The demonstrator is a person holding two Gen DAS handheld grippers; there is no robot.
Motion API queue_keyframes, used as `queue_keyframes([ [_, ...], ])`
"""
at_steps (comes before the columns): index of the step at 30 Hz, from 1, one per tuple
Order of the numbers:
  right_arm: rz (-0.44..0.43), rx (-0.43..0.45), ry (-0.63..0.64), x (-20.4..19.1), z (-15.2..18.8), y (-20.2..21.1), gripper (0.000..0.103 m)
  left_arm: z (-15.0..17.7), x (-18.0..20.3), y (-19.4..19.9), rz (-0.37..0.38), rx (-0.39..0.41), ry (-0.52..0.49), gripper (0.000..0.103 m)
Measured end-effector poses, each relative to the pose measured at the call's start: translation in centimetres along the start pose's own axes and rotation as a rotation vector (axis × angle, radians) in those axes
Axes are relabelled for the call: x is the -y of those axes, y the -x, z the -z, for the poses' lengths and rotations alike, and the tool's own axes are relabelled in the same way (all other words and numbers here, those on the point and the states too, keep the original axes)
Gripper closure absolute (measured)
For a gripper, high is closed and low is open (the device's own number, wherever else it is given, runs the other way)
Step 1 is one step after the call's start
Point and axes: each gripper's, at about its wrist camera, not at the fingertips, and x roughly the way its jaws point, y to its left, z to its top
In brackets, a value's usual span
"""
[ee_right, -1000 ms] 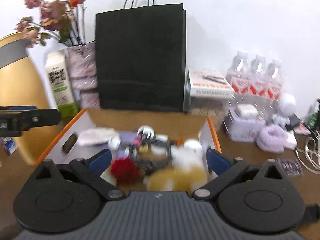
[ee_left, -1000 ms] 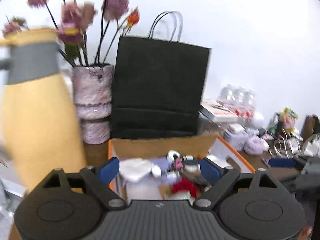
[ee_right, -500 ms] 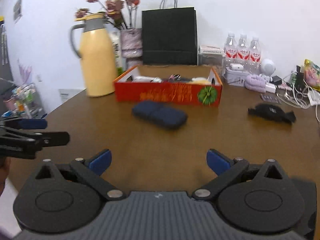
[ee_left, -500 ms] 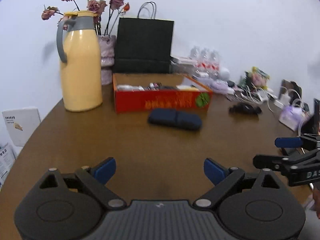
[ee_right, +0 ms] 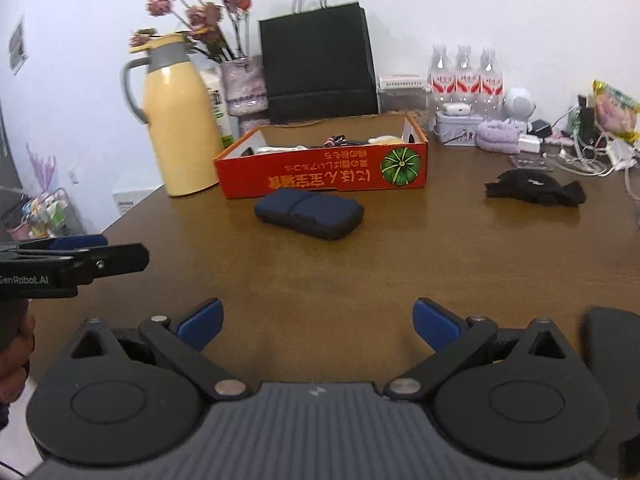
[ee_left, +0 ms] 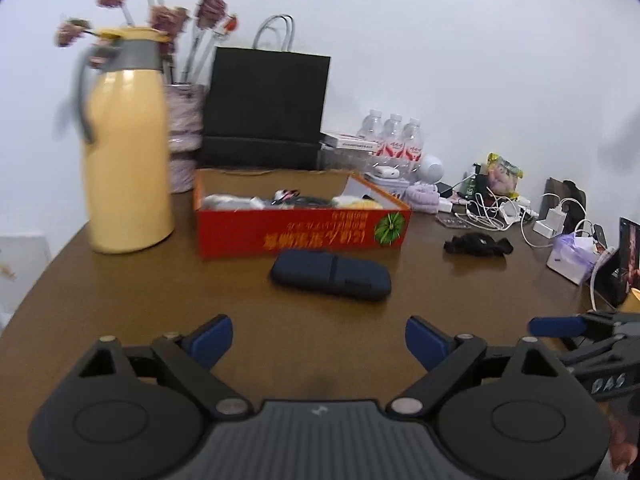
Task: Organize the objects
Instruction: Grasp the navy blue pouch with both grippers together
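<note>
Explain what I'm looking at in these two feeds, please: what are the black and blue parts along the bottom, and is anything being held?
Each feed comes from a fisheye camera mounted on a hand-held two-finger gripper, looking forward along its fingers. The black linkage with blue pads at the bottom is that gripper itself: the left gripper in one feed, the right gripper in the other. Both are open and hold nothing.

Ahead on the brown table lie a navy zip case, a black cloth item, and an open red cardboard box of small things. Beside the box stands a yellow thermos jug; behind it, a black paper bag.
</note>
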Motion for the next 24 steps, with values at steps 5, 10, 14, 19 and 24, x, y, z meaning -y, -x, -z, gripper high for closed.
queue_keyframes([
  [5, 0.027, -0.001, -0.080, 1.4, -3.8, -8.4, 0.011, -4.2, -2.0, -10.2, 0.030, -0.065, -0.002, 0.024],
  [10, 0.011, -0.063, -0.173, 3.2, -5.8, -15.8, 0.035, -5.3, -3.2, -18.3, 0.032, -0.136, -0.015, 0.037],
  [14, -0.006, -0.037, -0.170, 3.6, -5.9, -17.6, 0.049, -4.6, -4.0, -19.0, 0.084, -0.142, 0.045, 0.048],
  [19, -0.006, -0.017, -0.167, 3.6, -5.8, -17.8, 0.049, -4.3, -3.2, -18.4, 0.073, -0.126, -0.006, 0.051],
  [24, -0.007, -0.022, -0.185, 4.1, -5.8, -17.0, 0.056, -4.1, -3.7, -17.1, 0.076, -0.131, 0.055, 0.068],
])
